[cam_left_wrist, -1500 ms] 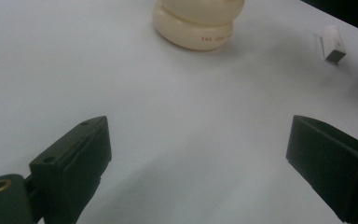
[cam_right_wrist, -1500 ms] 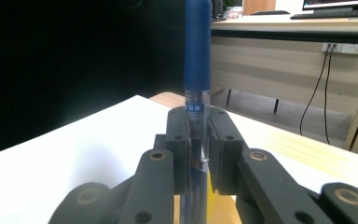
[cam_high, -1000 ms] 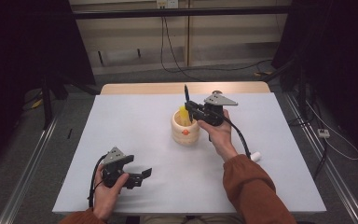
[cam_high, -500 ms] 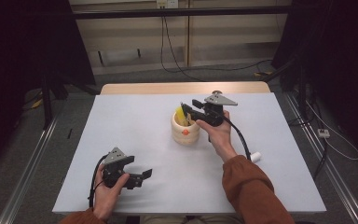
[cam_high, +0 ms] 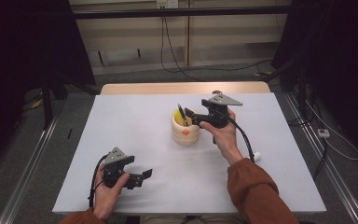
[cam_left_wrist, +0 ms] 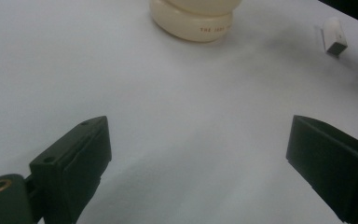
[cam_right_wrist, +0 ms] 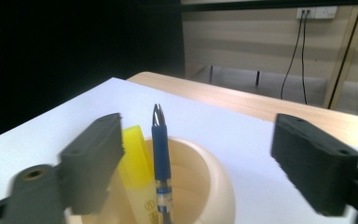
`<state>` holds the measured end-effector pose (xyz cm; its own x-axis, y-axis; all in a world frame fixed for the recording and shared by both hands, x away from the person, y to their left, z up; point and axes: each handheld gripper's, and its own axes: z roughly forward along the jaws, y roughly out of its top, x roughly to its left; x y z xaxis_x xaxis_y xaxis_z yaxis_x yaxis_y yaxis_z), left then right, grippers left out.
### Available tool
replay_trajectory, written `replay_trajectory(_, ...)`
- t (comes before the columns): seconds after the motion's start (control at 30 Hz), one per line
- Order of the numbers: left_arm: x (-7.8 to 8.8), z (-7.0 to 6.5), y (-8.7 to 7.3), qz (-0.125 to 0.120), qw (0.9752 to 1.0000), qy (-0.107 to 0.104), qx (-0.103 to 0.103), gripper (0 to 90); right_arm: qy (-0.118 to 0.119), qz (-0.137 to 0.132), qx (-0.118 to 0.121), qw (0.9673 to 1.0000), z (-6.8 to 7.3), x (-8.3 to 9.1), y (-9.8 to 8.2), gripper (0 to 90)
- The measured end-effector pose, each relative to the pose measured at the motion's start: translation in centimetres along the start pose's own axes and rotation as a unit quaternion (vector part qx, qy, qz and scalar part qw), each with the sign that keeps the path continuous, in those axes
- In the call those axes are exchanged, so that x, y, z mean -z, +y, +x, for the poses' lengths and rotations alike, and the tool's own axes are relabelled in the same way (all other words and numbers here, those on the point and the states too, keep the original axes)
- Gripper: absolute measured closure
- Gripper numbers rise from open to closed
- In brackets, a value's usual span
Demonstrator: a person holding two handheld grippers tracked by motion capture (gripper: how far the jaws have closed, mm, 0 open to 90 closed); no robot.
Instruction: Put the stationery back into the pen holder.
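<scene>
One cream pen holder stands on the white desk, near the middle and somewhat toward the far edge. Small red print runs along its base ring in the left gripper view; it starts "THE" but the rest is too small to read. An orange-red dot marks its near side in the high view.

Contents, counted: two items. One blue pen, upright, tip up, with a white label band whose print is illegible. One yellow marker just beside it, leaning on the holder's rim, with faint yellow lettering I cannot make out.

Right gripper: held just over the holder's right rim, jaws apart, having just been opening; the pen stands between them, and neither pad presses on it.

Left gripper: near the desk's near-left corner, resting low, jaws wide apart with bare desk between them.

One small white block lies near the right edge, well apart from the holder.
</scene>
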<state>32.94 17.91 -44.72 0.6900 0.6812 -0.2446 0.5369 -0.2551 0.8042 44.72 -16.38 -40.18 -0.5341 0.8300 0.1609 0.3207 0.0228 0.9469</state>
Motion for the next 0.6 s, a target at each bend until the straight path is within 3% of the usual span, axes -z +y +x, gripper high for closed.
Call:
replay_trajectory(0.3,0.0,0.0,0.0,-0.001,1.0,0.0,0.002,6.5,0.011,0.034,-0.009,0.9993,-0.5,1.5,-0.2,7.6)
replay_trajectory(0.37,0.0,0.1,-0.1,0.001,1.0,0.0,0.003,6.5,0.016,0.053,-0.007,0.9985,-0.6,2.1,0.1,7.0)
replay_trajectory(0.5,-0.1,0.1,0.0,0.001,1.0,0.002,0.005,6.5,-0.004,0.031,0.01,0.9994,-1.2,4.6,1.3,4.4)
replay_trajectory(0.6,-0.1,0.1,0.0,0.002,1.0,0.003,0.004,6.5,-0.016,0.027,0.012,0.9994,-1.8,6.3,1.0,5.1)
